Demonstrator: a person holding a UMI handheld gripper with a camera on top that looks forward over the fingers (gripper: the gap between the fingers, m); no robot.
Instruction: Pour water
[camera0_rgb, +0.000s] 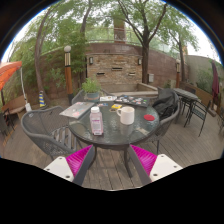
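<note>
A clear water bottle (96, 121) with a pink label stands upright on the round glass patio table (125, 134), left of a white mug (126, 115). My gripper (111, 162) is well short of the table, fingers open, magenta pads (80, 158) spread wide with only deck boards between them. The bottle stands beyond the fingers, slightly left of centre. Nothing is held.
Metal chairs (42, 130) ring the table, one at the left, another (166, 104) at the right. Papers (76, 109) and a small red item (149, 118) lie on the table. A stone fireplace wall (113, 64) and trees rise behind. Wooden deck (110, 175) lies underfoot.
</note>
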